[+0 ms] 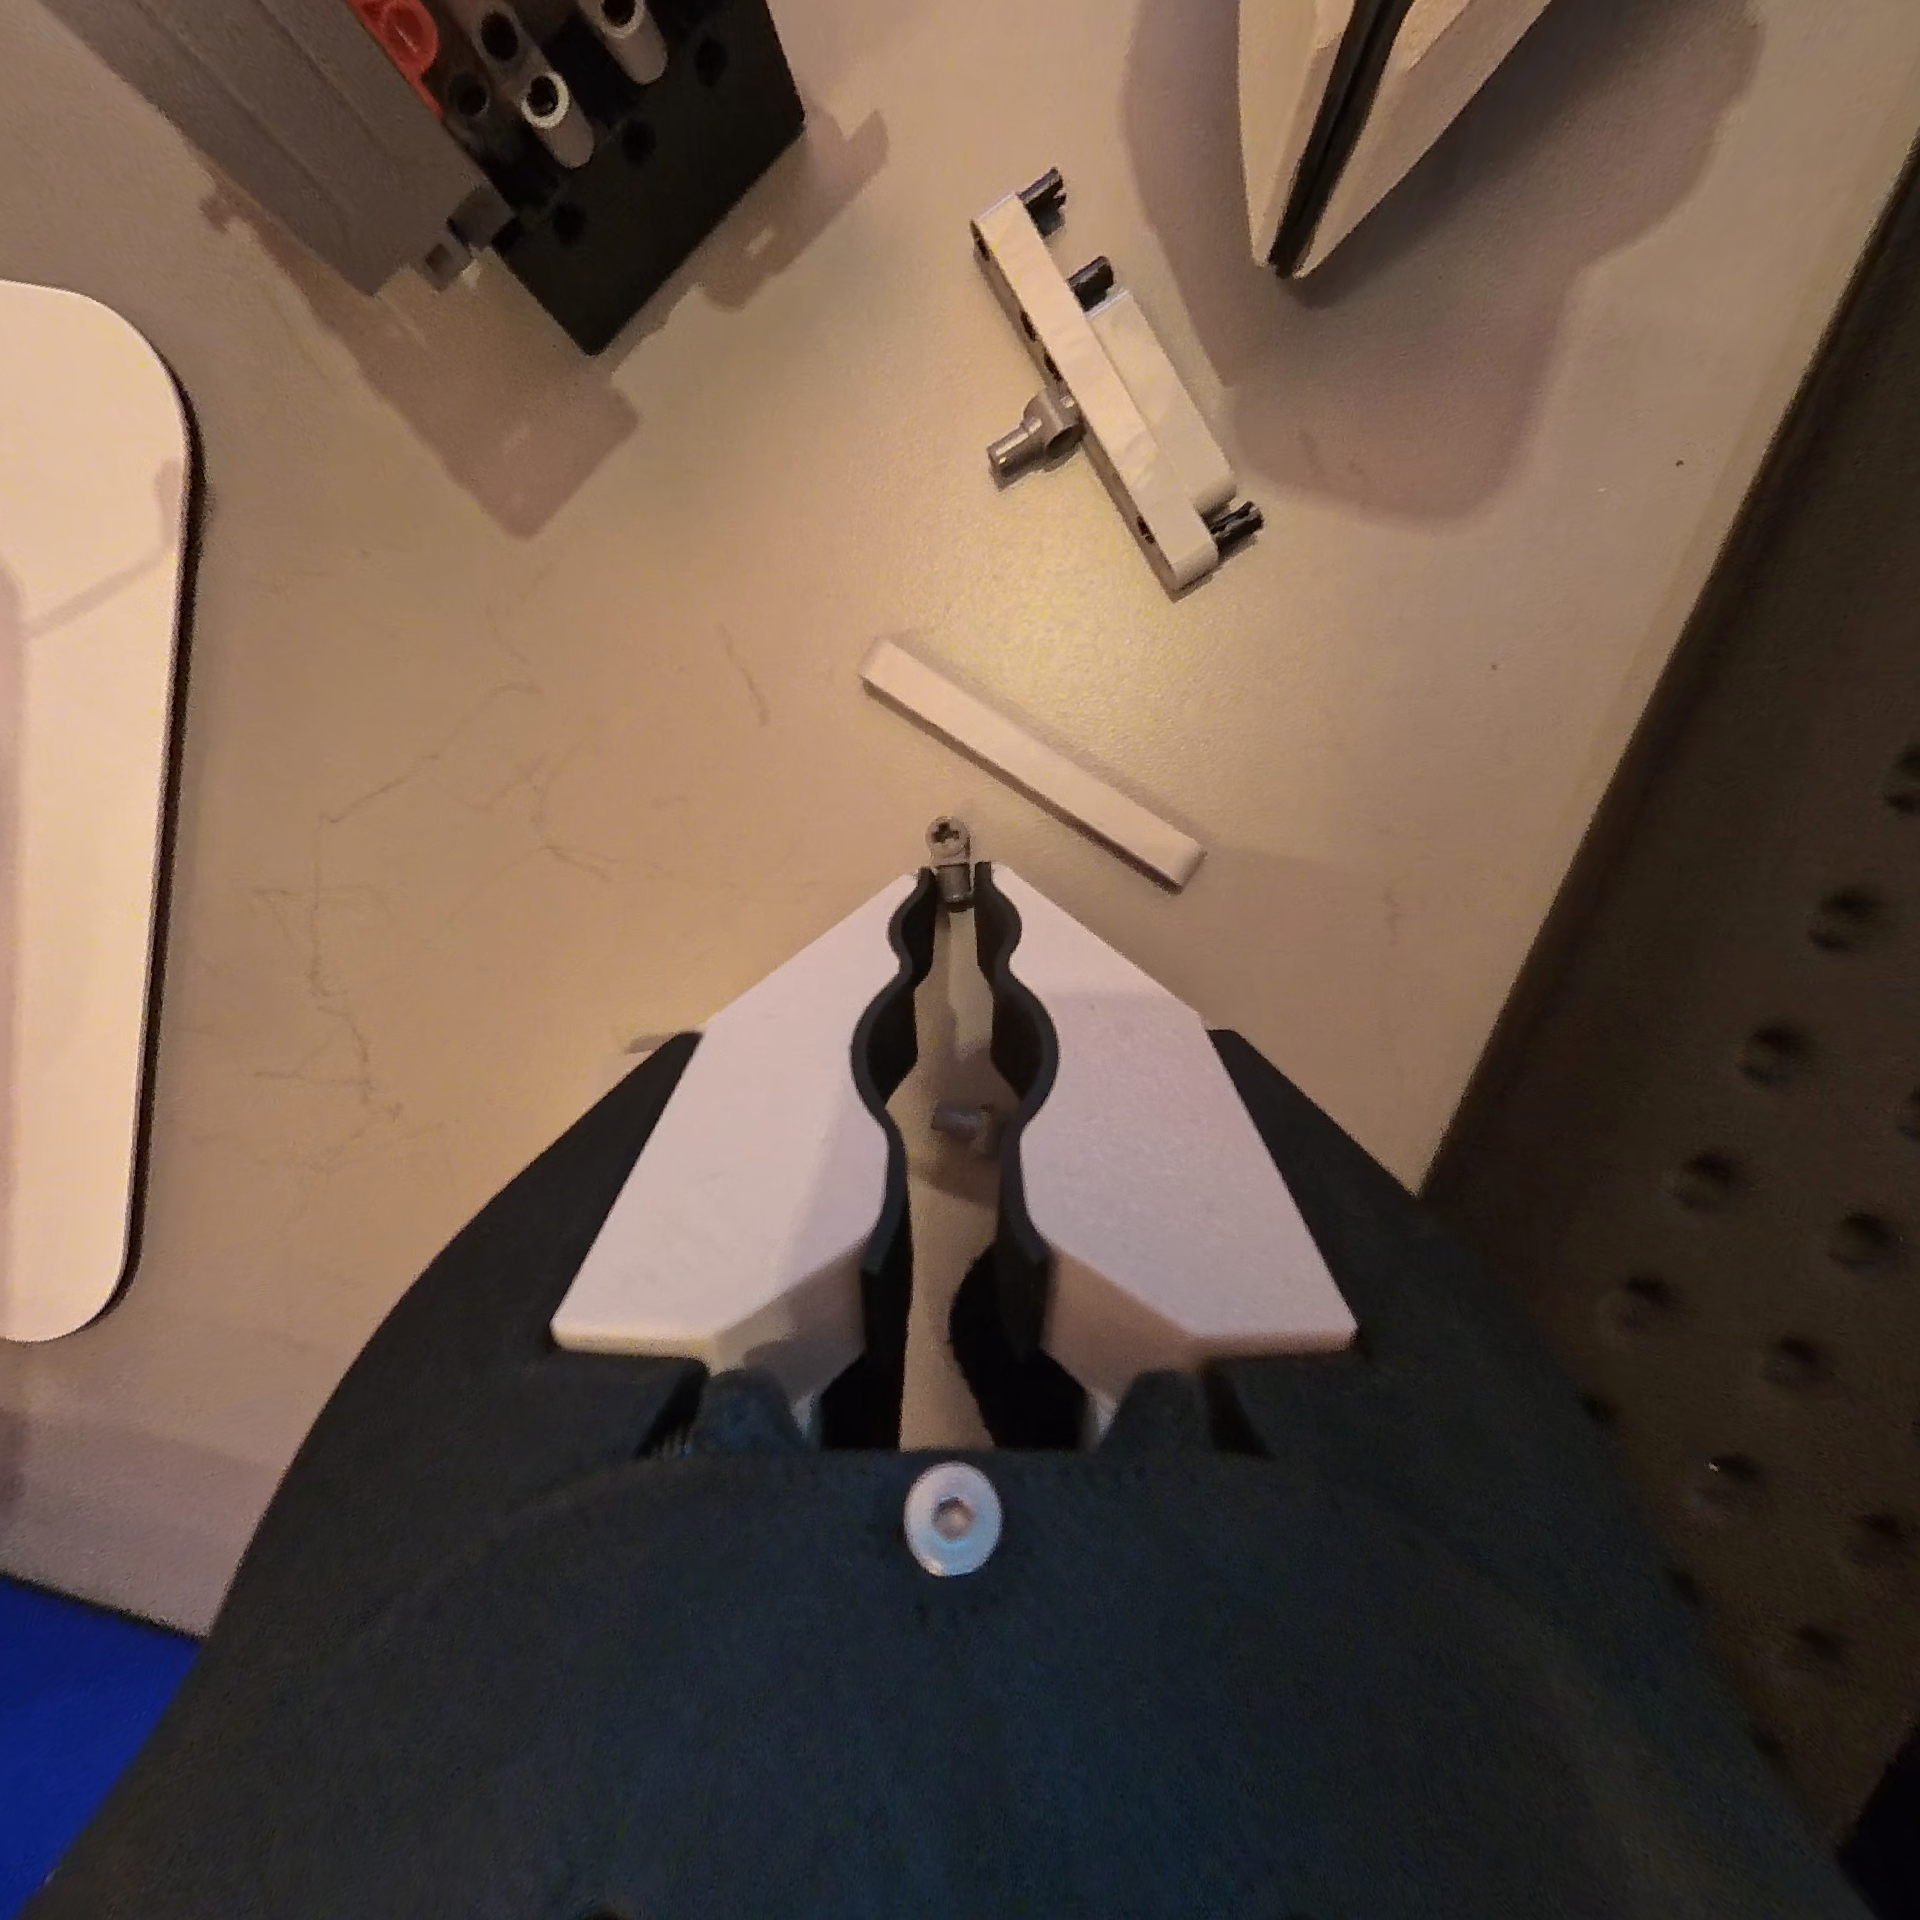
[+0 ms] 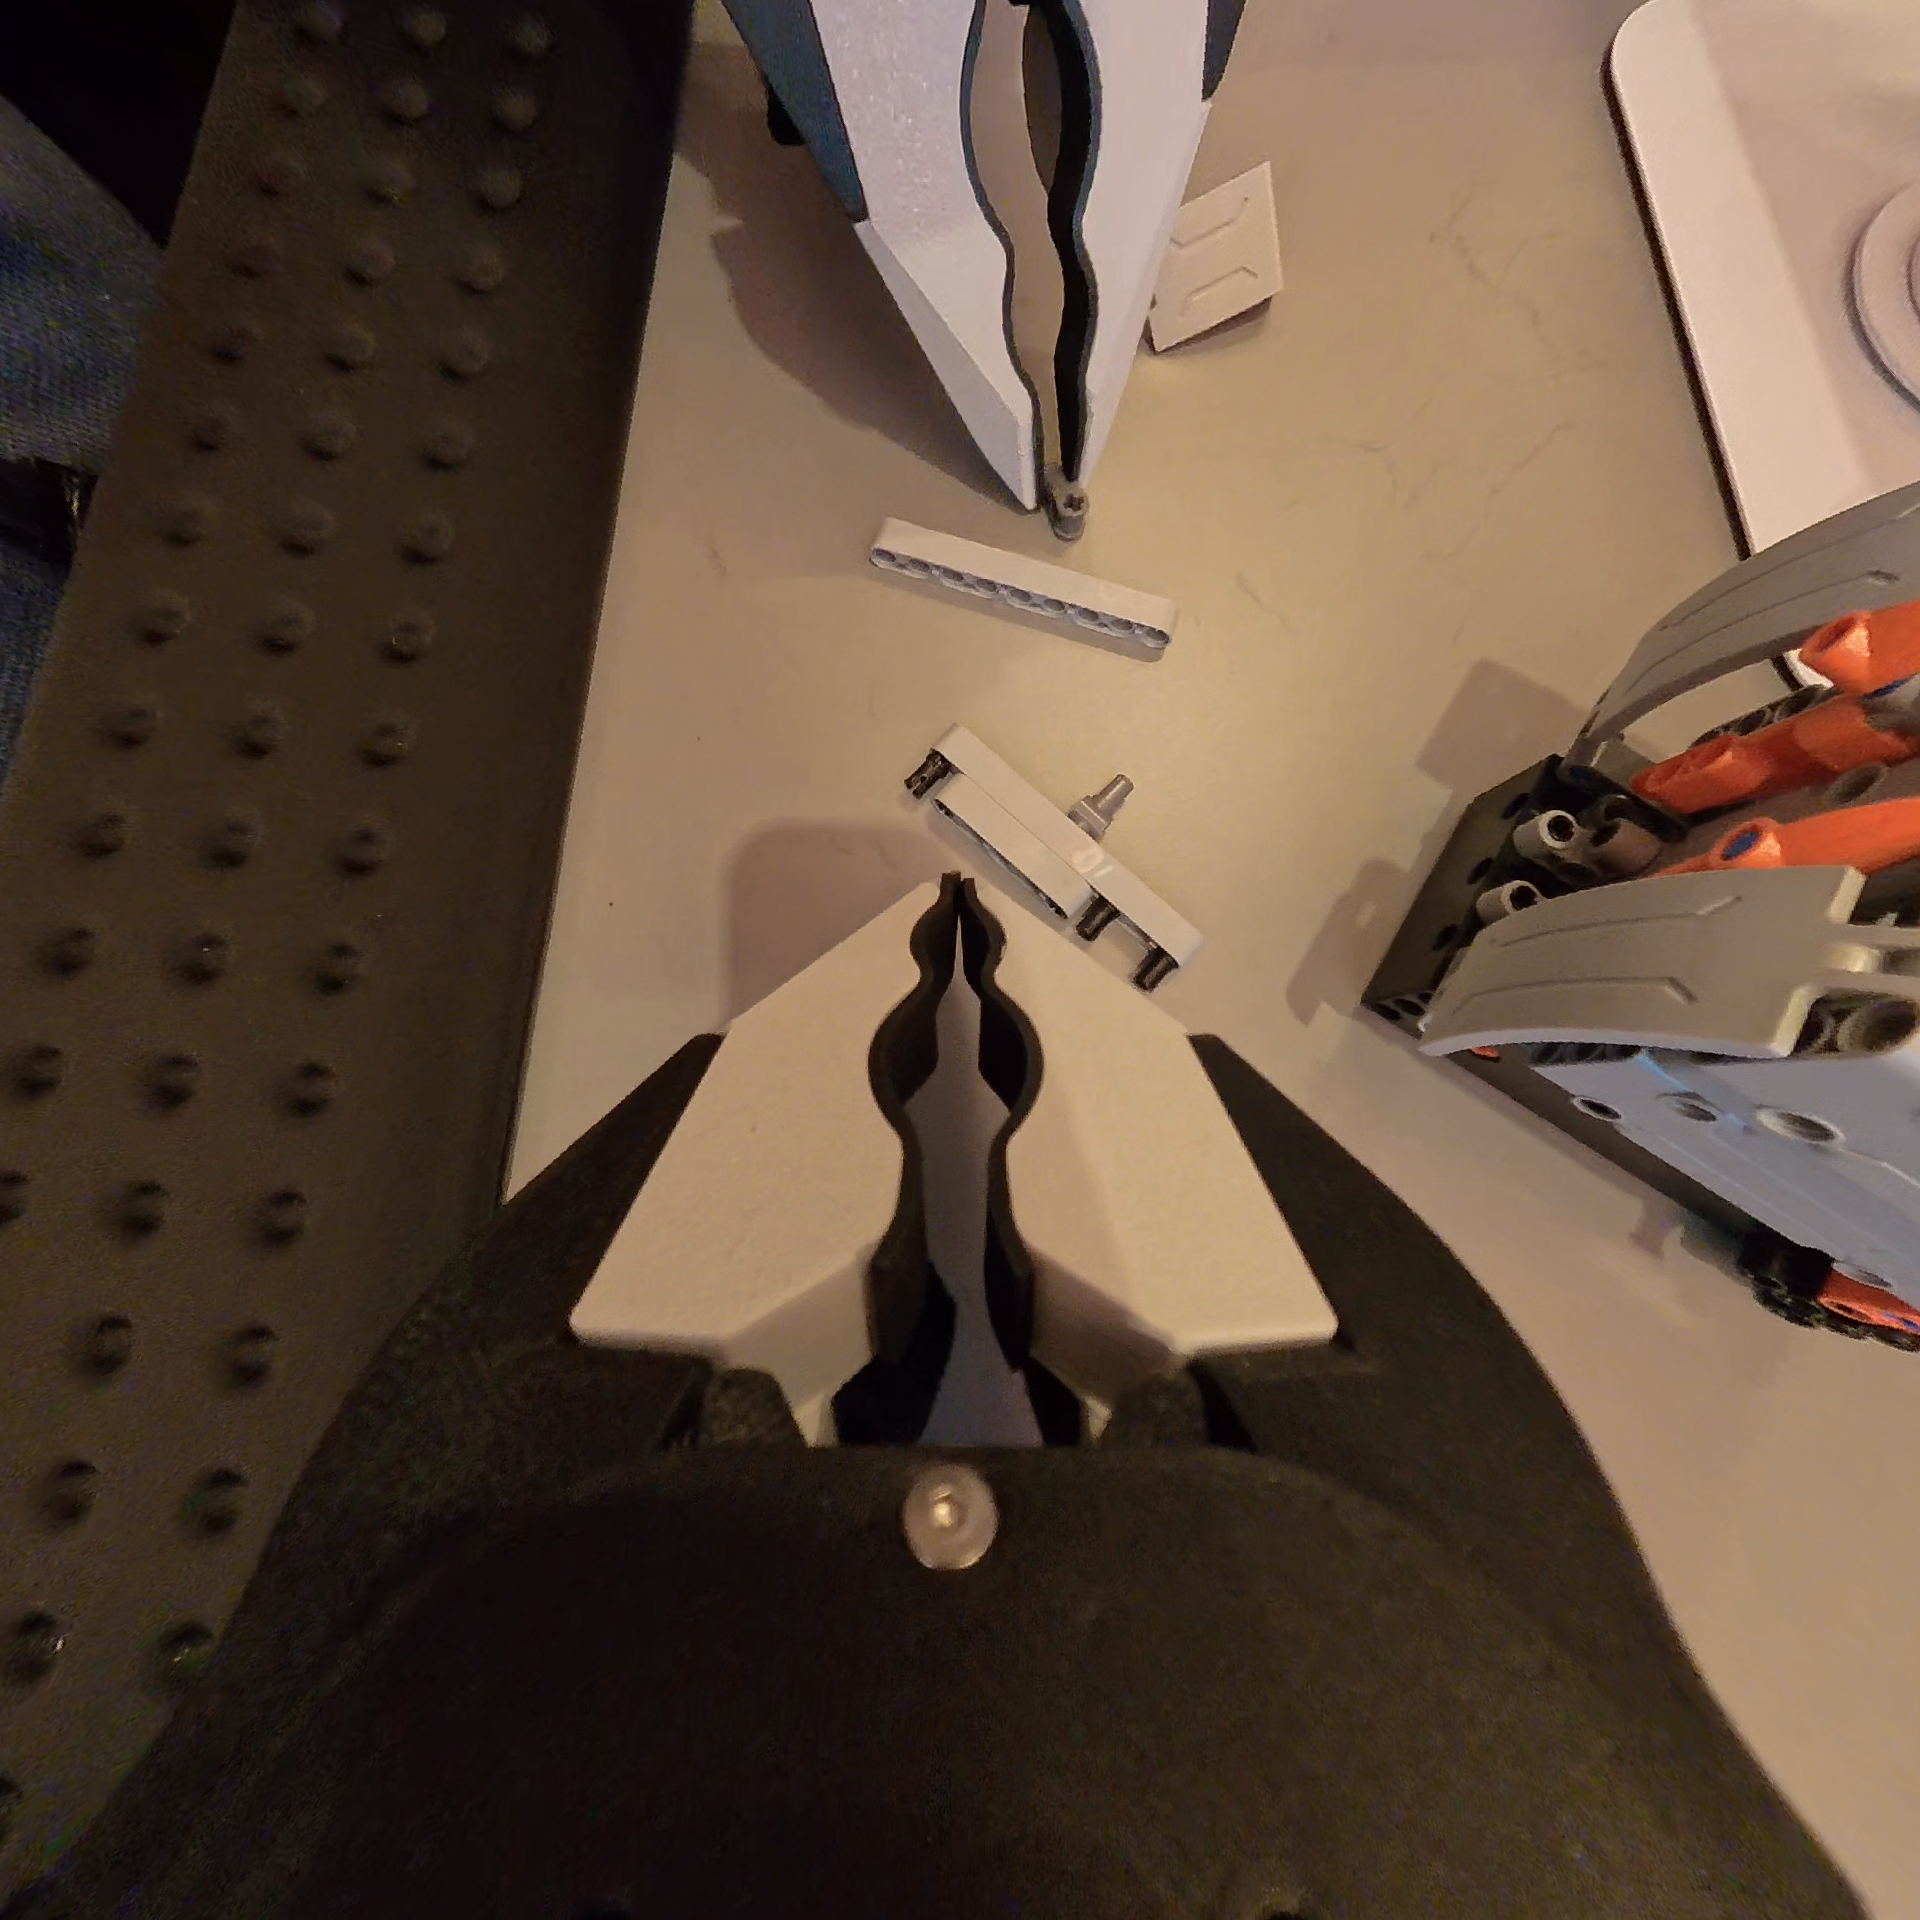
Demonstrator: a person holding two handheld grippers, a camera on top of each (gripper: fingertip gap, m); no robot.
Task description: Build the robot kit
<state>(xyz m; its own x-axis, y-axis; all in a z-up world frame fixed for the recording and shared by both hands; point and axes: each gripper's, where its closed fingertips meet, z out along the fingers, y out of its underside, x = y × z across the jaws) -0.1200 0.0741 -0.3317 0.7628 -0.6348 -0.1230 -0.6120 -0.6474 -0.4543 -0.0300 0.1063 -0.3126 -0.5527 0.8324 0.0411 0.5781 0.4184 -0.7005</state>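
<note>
On the beige tabletop (image 1: 436, 727), a small, light, rigid grey plastic connector pin (image 1: 951, 857) is pinched at its stem by the left hand-held gripper (image 1: 953, 883), below centre; the right hand-held gripper (image 2: 958, 894) is pressed together, empty.

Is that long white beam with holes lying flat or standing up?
Lying flat: the long white beam rests lengthwise on the table, holes facing sideways.

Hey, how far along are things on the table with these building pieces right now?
Done: a white beam assembly lies joined, with black pins and a grey pin fitted. In hand: the left gripper is shut on a small grey connector; the right gripper is shut and empty beside the assembly. Left: one long white beam lies loose, unattached.
</note>
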